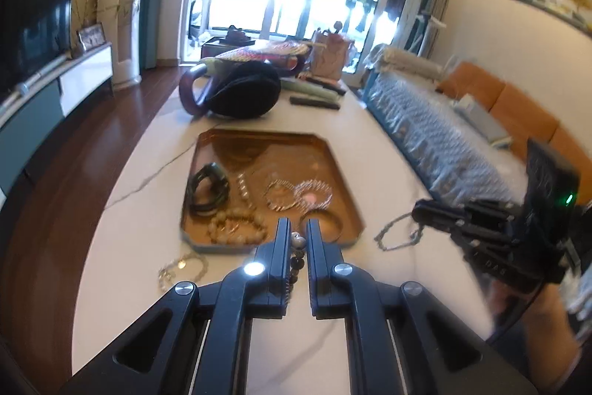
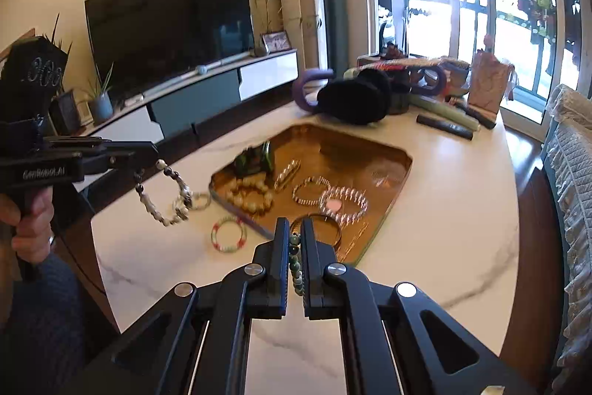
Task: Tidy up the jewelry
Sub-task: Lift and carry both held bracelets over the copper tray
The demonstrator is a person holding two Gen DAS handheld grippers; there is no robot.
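A gold tray (image 1: 335, 165) (image 2: 388, 150) on the white marble table holds several bracelets: dark green bangles (image 1: 209, 189), cream beads (image 1: 236, 226) (image 2: 249, 195), crystal bracelets (image 1: 312, 195) (image 2: 344, 202) and a thin gold bangle (image 2: 335, 228). My left gripper (image 1: 298, 239) is shut on a white and dark bead bracelet (image 1: 298, 256), which hangs from it in the right wrist view (image 2: 166, 195), above the table left of the tray. My right gripper (image 2: 295, 236) is shut on a green bead bracelet (image 2: 295, 261), which dangles in the left wrist view (image 1: 397, 232) right of the tray.
A pink and green bangle (image 2: 228, 234) and a small pale bracelet (image 2: 199, 200) lie on the table left of the tray; a pale bracelet also shows in the left wrist view (image 1: 181, 267). Black earmuffs (image 1: 244, 91), remotes (image 1: 314, 102) and a bag (image 2: 488, 84) stand beyond. A sofa (image 1: 444, 136) runs along the right.
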